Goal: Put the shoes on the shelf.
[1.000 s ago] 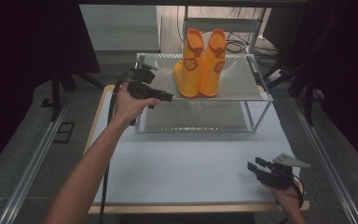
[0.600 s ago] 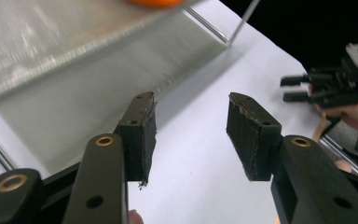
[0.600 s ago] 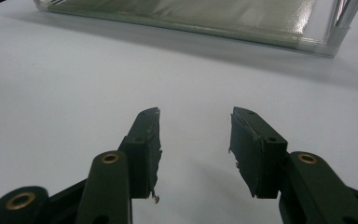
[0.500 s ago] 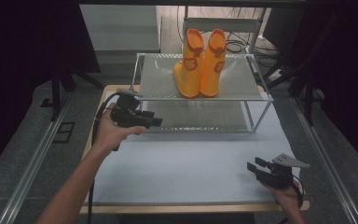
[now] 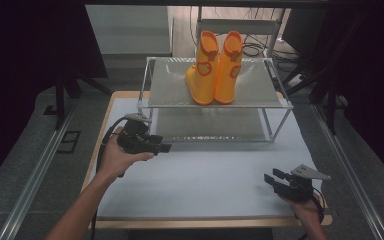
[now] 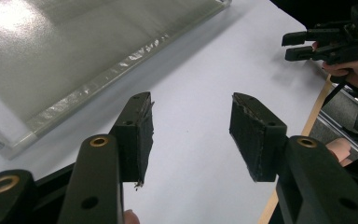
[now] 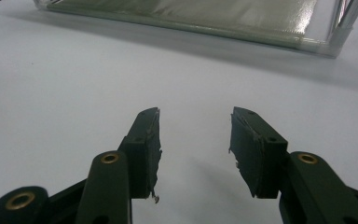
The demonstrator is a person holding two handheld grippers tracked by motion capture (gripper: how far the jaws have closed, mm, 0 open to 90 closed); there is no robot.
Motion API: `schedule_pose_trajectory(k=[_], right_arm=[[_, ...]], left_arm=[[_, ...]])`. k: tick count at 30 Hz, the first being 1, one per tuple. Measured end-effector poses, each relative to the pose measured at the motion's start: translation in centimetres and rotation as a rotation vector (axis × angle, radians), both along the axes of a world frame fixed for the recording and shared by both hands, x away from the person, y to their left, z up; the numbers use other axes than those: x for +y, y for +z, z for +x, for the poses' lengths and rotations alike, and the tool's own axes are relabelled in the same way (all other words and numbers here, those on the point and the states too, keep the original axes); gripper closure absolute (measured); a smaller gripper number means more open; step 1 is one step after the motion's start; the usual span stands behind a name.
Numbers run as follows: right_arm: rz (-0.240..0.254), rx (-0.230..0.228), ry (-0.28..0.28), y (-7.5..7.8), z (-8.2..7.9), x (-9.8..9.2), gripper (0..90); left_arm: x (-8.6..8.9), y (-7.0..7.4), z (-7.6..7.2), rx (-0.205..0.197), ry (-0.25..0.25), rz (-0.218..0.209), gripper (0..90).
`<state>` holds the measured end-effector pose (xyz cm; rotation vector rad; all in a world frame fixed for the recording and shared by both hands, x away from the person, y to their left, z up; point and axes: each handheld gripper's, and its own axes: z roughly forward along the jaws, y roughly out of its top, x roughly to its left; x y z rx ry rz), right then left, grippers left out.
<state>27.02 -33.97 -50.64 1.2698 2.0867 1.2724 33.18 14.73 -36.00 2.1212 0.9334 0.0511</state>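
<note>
A: Hovering over the white surface [image 5: 210,180], the left hand-held gripper [image 5: 161,147] and right hand-held gripper [image 5: 271,178] are both gaping, released, empty.

B: Yellow boots [image 5: 215,67] are sitting on the rack's [image 5: 170,95] top shelf.

Rack [image 6: 74,65] cut off, top-left edge

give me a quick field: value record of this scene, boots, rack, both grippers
boots: pair of yellow rubber boots, upright, side by side on the top shelf
rack: two-shelf metal rack at the far side of the table
left gripper: jaws open, empty, held above the table in front of the rack's left end
right gripper: jaws open, empty, near the table's front right corner
</note>
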Motion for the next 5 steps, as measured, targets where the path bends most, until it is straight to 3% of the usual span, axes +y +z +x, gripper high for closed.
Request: schedule_pose_trajectory(k=[5], right_arm=[[0.007, -0.012, -0.004, 0.16, -0.04, -0.10, 51.7]], left_arm=[[-0.24, -0.03, -0.01, -0.001, 0.003, -0.008, 48.0]])
